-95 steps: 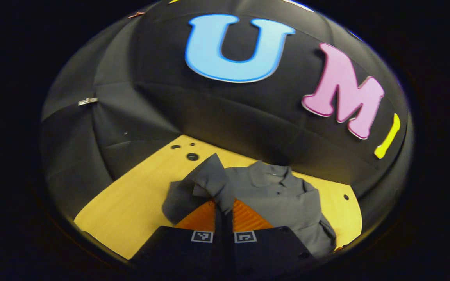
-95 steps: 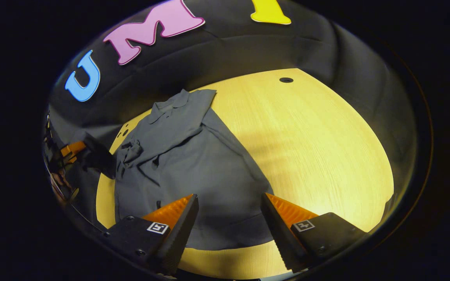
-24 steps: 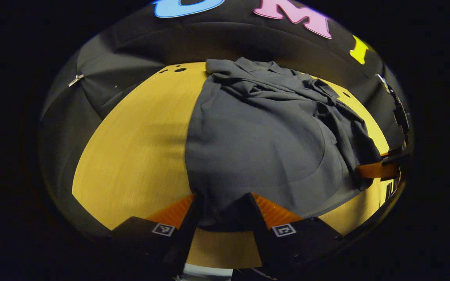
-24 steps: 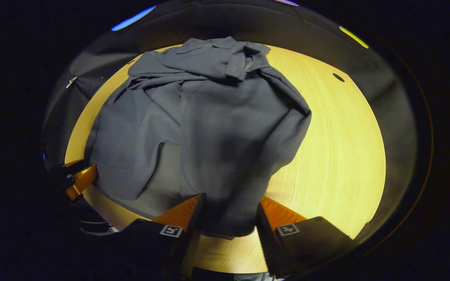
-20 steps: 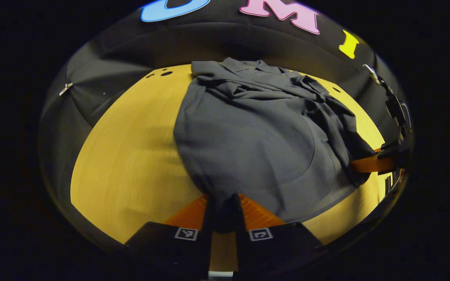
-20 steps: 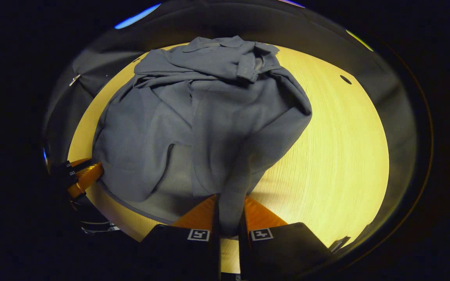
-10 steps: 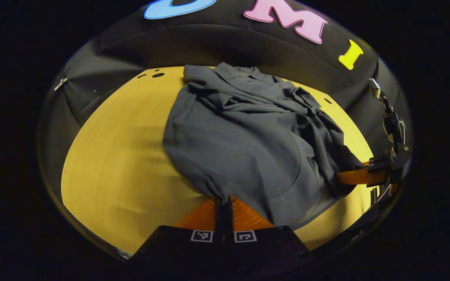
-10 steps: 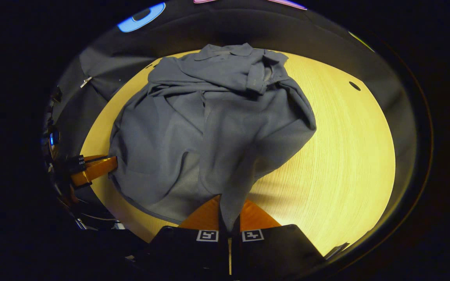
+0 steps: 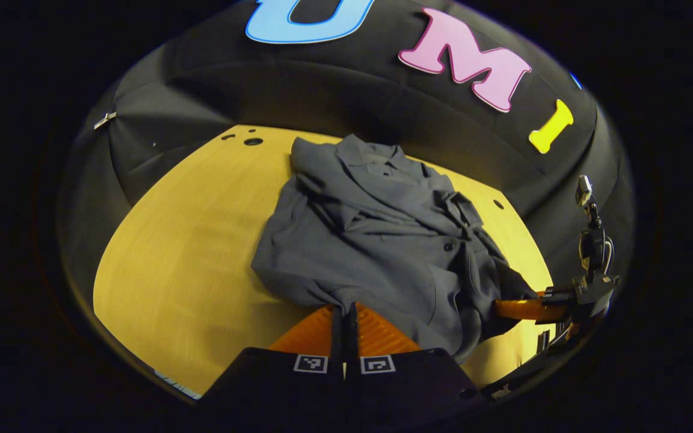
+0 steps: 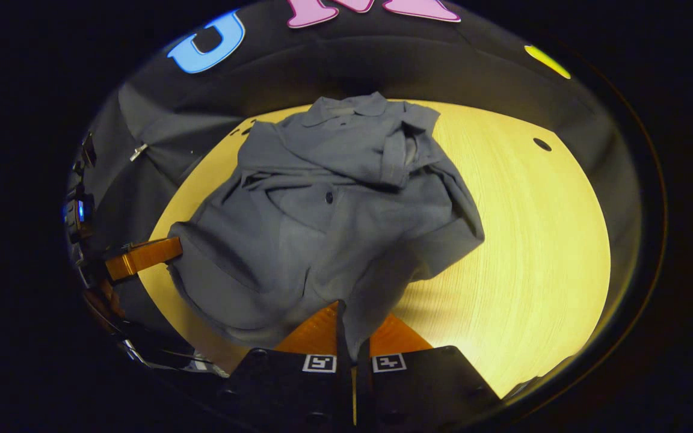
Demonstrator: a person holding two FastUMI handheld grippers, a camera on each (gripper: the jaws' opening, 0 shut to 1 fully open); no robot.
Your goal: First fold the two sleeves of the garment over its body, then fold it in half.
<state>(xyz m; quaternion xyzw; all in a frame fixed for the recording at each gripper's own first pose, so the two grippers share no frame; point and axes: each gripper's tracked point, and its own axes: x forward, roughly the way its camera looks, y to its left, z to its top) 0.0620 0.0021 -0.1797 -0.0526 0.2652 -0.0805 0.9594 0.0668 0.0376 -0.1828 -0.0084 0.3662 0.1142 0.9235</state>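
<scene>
A grey collared shirt (image 9: 382, 240) lies on the wooden table (image 9: 190, 240), collar at the far side, both sleeves bunched over its chest. In the left gripper view my left gripper (image 9: 344, 316) is shut on the shirt's near hem corner. At the right edge of that view the right gripper (image 9: 503, 310) pinches the other hem corner. In the right gripper view the shirt (image 10: 334, 210) rises from the table (image 10: 527, 240) toward my right gripper (image 10: 351, 328), which is shut on the hem. The left gripper (image 10: 172, 249) shows there at the left, holding the hem too. The hem hangs lifted and slack between them.
Black cloth walls close in the table on the far side and at both sides. Small round holes (image 9: 253, 142) sit in the tabletop at the far left, and another hole (image 10: 542, 144) at the far right. Bare wood lies left and right of the shirt.
Both grippers closed on the near hem corners and have lifted them, carrying the hem up and toward the collar. The shirt's lower half has bunched and looks shorter than before.
</scene>
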